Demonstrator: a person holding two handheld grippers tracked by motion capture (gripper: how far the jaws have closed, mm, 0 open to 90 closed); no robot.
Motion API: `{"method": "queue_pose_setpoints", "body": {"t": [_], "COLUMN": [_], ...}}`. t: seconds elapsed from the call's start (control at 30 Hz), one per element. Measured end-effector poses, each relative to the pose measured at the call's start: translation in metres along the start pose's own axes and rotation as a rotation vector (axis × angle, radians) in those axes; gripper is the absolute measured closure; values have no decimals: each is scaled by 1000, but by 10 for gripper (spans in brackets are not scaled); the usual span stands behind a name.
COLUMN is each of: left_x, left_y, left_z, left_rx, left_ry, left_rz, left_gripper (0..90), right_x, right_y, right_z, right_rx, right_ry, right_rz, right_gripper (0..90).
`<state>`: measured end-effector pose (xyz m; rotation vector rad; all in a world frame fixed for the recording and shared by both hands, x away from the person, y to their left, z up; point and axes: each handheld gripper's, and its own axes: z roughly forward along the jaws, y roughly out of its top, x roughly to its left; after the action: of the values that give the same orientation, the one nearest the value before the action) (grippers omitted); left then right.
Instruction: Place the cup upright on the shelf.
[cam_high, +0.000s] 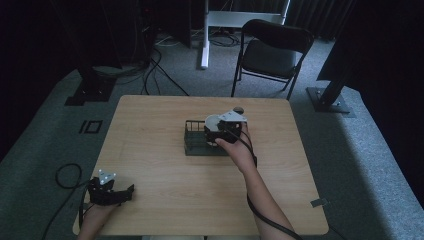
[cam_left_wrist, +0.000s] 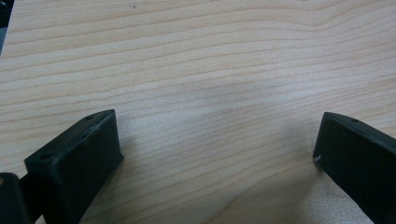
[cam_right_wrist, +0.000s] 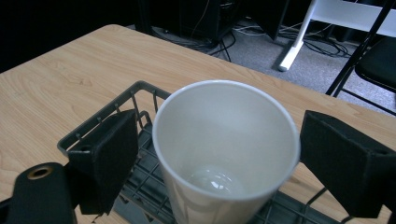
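Wooden bench (cam_high: 165, 165), dim room. White paper cup (cam_right_wrist: 224, 154) stands upright in dark wire rack (cam_right_wrist: 112, 109). Right tool (cam_right_wrist: 219, 154) spread open, straddling cup, not gripping. Left tool (cam_left_wrist: 215, 154) open, idle. Cup light, crushable: grip gently mid-wall

From above, the right gripper (cam_high: 223, 126) and the person's hand (cam_high: 235, 145) cover most of the white cup (cam_high: 214, 121), so you can't really see its sides or where it meets the rack (cam_high: 192, 142). In the right gripper view the cup's base and the rack's near side get cut off at the bottom edge, and whether the fingers (cam_right_wrist: 109, 154) actually touch the cup is hard to tell. The left gripper view crops its fingers (cam_left_wrist: 74, 165) too.
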<state>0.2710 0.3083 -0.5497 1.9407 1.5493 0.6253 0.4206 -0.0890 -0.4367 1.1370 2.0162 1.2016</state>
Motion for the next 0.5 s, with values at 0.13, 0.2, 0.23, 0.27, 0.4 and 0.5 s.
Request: {"method": "queue_pose_setpoints", "body": {"t": [0.13, 0.2, 0.23, 0.27, 0.4, 0.5], "left_x": [0, 0, 0, 0, 0, 0], "left_y": [0, 0, 0, 0, 0, 0], "left_z": [0, 0, 0, 0, 0, 0], "left_rx": [0, 0, 0, 0, 0, 0], "left_ry": [0, 0, 0, 0, 0, 0], "left_rz": [0, 0, 0, 0, 0, 0], "left_gripper": [9, 9, 9, 9, 9, 9], "right_x": [-4, -5, -5, -5, -6, -7], "right_y": [-2, -3, -4, -4, -6, -6], "right_z": [-6, -8, -9, -10, -15, -19], "right_rx": [-7, -9, -10, -13, -21, -32], "right_ry": [-2, -2, -3, -3, 0, 0], "right_rz": [12, 16, 17, 16, 20, 17], "right_gripper": [126, 125, 125, 125, 125, 126]}}
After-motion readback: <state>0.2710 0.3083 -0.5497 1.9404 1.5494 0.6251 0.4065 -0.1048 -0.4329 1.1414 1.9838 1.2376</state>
